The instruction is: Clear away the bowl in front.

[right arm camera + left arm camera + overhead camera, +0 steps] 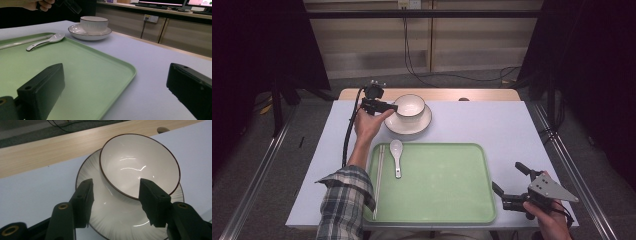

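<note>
At the near right corner of the table (512, 125), the person's right hand (552, 220) holds the right gripper (507, 186) low beside the green tray (442, 185), its grey three-cornered plate on top. Its jaws are spread wide and hold nothing; in the right gripper view one jaw sits over the tray's corner and the other over the bare tabletop.

On the tray's left part lie a pair of chopsticks (378, 180) along the left edge and a white spoon (396, 155) just beside them, its scoop toward the far side.

Farther off, the left forearm in a plaid sleeve (344, 200) stretches forward past the tray's left side. The left hand (369, 122) holds the left gripper (115, 195) at the white bowl (410, 106), which stands on a white plate (409, 125) beyond the tray. In the left gripper view the jaws are parted, pointing down at the bowl's near rim; whether either jaw touches it, I cannot tell.
</note>
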Motion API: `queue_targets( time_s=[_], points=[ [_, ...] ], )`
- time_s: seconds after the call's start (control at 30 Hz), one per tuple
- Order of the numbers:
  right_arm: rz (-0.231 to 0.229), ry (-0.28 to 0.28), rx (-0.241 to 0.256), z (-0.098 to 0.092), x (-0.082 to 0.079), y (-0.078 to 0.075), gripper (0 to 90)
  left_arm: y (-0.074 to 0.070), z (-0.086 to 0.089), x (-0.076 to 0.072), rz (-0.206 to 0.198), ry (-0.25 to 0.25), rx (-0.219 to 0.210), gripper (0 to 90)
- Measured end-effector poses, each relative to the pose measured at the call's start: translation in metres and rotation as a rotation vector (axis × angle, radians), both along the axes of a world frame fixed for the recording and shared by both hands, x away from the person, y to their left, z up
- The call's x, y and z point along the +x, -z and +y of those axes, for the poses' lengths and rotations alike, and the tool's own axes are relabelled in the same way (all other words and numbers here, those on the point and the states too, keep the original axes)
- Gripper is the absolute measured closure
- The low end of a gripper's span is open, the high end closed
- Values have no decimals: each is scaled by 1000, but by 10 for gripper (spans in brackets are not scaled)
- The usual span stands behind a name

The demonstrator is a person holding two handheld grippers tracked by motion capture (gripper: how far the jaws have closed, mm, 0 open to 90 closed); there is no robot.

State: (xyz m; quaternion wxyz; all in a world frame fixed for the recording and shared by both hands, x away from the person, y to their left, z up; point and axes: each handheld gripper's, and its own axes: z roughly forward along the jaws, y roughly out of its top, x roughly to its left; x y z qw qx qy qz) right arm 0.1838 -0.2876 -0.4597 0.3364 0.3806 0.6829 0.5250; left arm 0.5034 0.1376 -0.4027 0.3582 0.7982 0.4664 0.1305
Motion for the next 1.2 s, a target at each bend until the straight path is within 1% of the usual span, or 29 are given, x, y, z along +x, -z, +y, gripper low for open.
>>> queue_targets(
  time_s=[0.03, 0.07, 0.17, 0.2, 0.23, 0.27, 0.33, 0.4, 0.43, 0.47, 0.53, 0.57, 0.6, 0.63, 0.7, 0.73, 0.8, 0.83, 0.9, 0.93, 1.0, 1.03, 1.1, 1.13, 1.17, 1.2],
  points=[
    [1, 1, 1, 0, 0, 0, 13, 1, -2, 2, 2, -7, 10, 455],
    [-1, -2, 2, 0, 0, 0, 13, 3, -4, 4, 17, -11, 10, 455],
    [0, -7, 2, 0, -1, 0, 13, 7, -9, 7, 23, -25, 34, 432],
    [0, -3, 0, 0, -1, 0, 13, 8, -12, 8, 23, -38, 53, 432],
    [1, 0, 3, 0, -1, 0, 13, 8, -14, 8, 38, -40, 59, 425],
    [2, -3, 4, 0, -1, 0, 13, 8, -16, 9, 37, -46, 57, 428],
    [8, -2, 0, -1, -1, 0, 13, 9, -20, 11, 34, -49, 79, 426],
    [3, -3, 1, 0, 0, 0, 13, 11, -22, 13, 52, -56, 94, 421],
    [3, -2, 1, 0, -1, 0, 13, 13, -23, 15, 66, -56, 91, 421],
    [3, -3, 0, 0, -1, 0, 13, 14, -23, 16, 68, -61, 105, 421],
    [4, -4, 0, 0, -1, 0, 14, 16, -23, 18, 81, -71, 100, 416],
    [3, -5, 0, -1, -1, 0, 13, 16, -23, 18, 93, -83, 112, 411],
    [3, 2, 4, -1, -1, 0, 13, 16, -23, 19, 95, -100, 124, 412],
    [3, 2, 3, -1, -1, 0, 14, 15, -23, 19, 102, -88, 133, 421],
    [3, -4, -1, -1, -2, 0, 14, 15, -23, 20, 110, -80, 136, 453],
    [2, -7, 0, -1, -2, 0, 13, 15, -22, 20, 121, -78, 139, 453],
    [0, -8, 0, -1, -2, 0, 14, 15, -23, 21, 144, -71, 130, 520],
    [1, -6, 0, -1, -2, 0, 13, 15, -22, 22, 156, -61, 140, 534],
    [1, -7, 0, -1, -2, 0, 13, 17, -22, 24, 184, -54, 140, 560],
    [1, -7, 0, -1, -2, 0, 13, 18, -23, 24, 191, -62, 135, 565],
    [3, -4, 0, -1, -2, 0, 13, 20, -22, 26, 202, -50, 153, 587],
    [4, -6, 1, -1, -2, 0, 13, 22, -22, 26, 206, -60, 152, 600],
    [3, -3, 0, -1, -1, 0, 14, 25, -21, 26, 225, -37, 176, 636],
    [3, -5, 6, -1, -1, 1, 14, 27, -21, 25, 222, -43, 176, 662],
    [4, -7, 4, -1, -1, 1, 14, 26, -20, 26, 233, -36, 177, 688],
    [4, -6, 4, -1, -1, 1, 14, 26, -19, 26, 244, -33, 168, 701]
  ],
)
